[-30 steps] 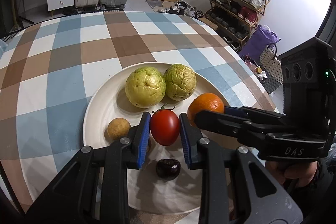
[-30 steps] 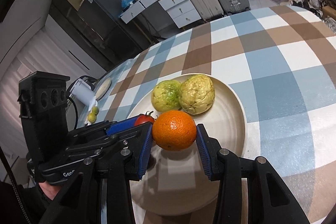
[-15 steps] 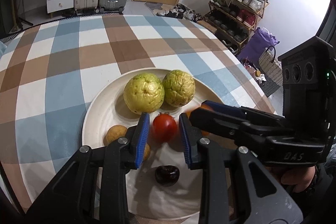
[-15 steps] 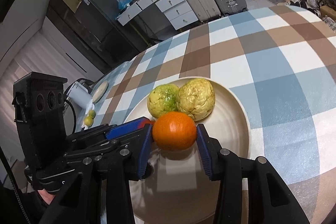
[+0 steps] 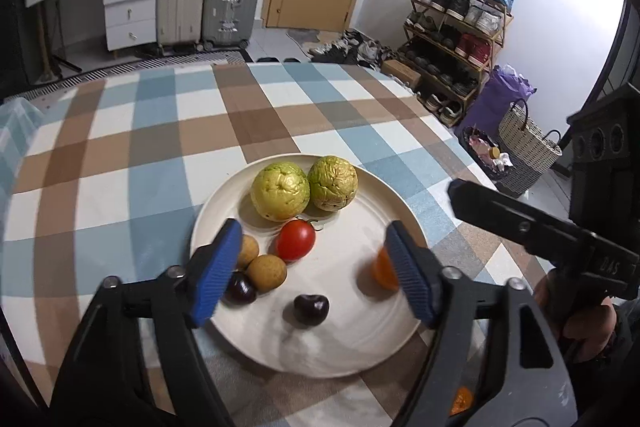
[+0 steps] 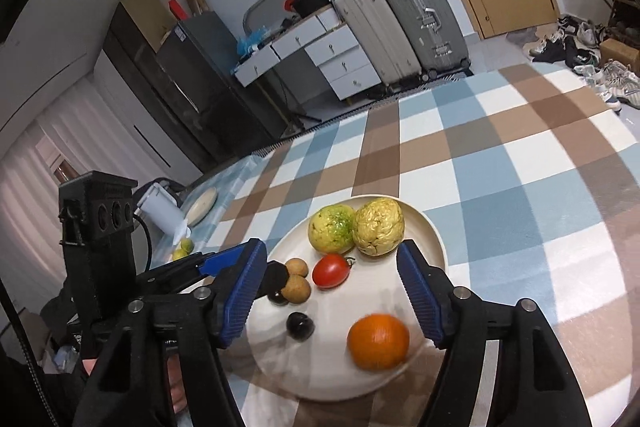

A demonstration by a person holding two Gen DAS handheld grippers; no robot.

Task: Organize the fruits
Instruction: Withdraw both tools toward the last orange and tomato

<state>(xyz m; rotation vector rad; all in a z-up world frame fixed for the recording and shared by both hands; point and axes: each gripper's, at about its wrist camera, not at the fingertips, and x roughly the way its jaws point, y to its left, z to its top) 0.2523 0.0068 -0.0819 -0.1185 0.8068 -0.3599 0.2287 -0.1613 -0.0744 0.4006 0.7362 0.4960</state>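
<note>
Both sets of jaws stood wide apart, gripping nothing. Left gripper [image 5: 312, 269] hung above the near part of the cream plate [image 5: 360, 339], its blue pads either side of the small fruit. Right gripper [image 6: 332, 293] was likewise spread over the same plate [image 6: 434, 235], seen from the other side.

Fruit all lay on the plate. Two wrinkled yellow-green guavas [image 5: 280, 191] [image 5: 333, 183] sat touching each other at the far side. Red tomato [image 5: 296, 239] lay just in front of them, stem toward the guavas. Two small tan longans [image 6: 297, 286] [image 6: 298, 267] sat side by side, left of the tomato. One dark cherry [image 5: 240, 289] was pressed against the nearer longan, partly hidden behind the left gripper's pad; a second cherry [image 5: 311, 309] lay alone nearer the plate's middle. Orange [image 6: 378, 341] rested near the plate's rim, apart from the rest, slightly blurred.

Plate sat on a checked blue, brown and white tablecloth [image 5: 160, 147].
</note>
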